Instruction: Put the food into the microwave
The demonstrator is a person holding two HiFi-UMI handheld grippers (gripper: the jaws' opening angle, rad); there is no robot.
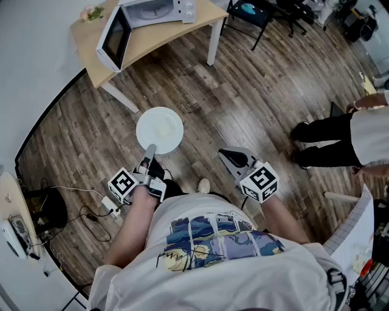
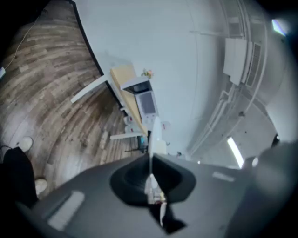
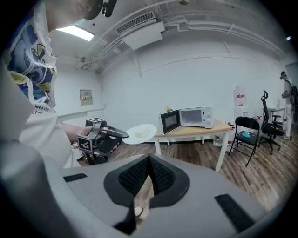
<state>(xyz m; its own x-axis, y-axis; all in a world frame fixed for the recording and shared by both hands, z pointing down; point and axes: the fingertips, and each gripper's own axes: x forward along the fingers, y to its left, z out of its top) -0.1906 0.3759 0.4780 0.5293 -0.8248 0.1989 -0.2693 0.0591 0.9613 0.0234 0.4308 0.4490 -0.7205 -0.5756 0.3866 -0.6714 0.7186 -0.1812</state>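
A white plate [image 1: 160, 131] with a pale piece of food [image 1: 162, 128] on it is held out over the wooden floor. My left gripper [image 1: 148, 152] is shut on the plate's near rim. In the left gripper view the plate [image 2: 154, 137] shows edge-on between the jaws. The white microwave [image 1: 143, 17] stands on a wooden table [image 1: 159, 40] ahead, its door [image 1: 114, 38] swung open. My right gripper [image 1: 233, 158] hangs to the right, shut and empty. In the right gripper view the jaws [image 3: 149, 160] meet, and the plate [image 3: 140, 134] and microwave [image 3: 187, 118] show beyond.
A person in dark trousers [image 1: 331, 138] stands at the right. A black folding chair [image 3: 248, 133] and office chairs [image 1: 285, 12] sit past the table. Cables and a power strip [image 1: 106, 205] lie on the floor at the left, near a wall.
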